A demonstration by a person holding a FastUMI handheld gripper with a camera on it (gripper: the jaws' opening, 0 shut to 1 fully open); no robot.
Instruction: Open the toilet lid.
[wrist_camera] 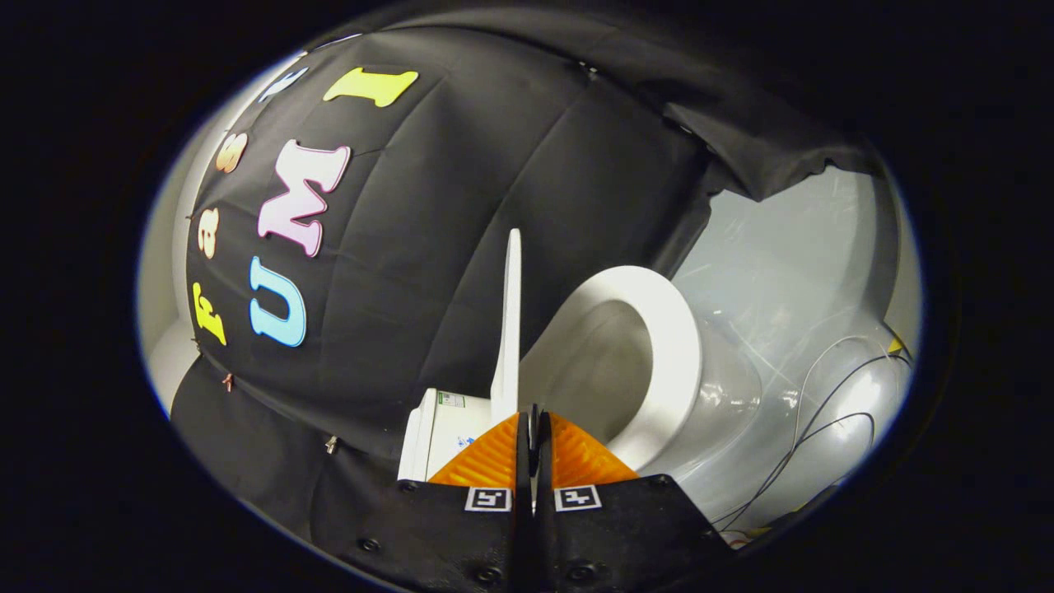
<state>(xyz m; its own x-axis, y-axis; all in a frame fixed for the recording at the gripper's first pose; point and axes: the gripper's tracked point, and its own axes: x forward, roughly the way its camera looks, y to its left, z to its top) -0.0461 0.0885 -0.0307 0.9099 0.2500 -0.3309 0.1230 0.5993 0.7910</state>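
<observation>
Toilet lid: a thin white panel seen edge-on, standing upright just ahead of the gripper, its lower end meeting the fingertips. It rises against the black cloth wall behind it. Whether the fingers actually press on its edge cannot be told from here.

Gripper: the two fingers lie together with only a hairline slit between them; nothing is visibly held in that slit.

Toilet seat: a white oval ring beside the lid, uncovered, with the bowl's pale interior open to view inside it. The whole fixture appears tilted in this view, seat facing away from the lid.

Tank: a white body at the base of the lid, just beside the fingers, bearing small labels too small to make out.

Surroundings: a glossy grey floor lies beyond the seat, with thin dark cables trailing across it. A loose fold of cloth hangs above the floor.
</observation>
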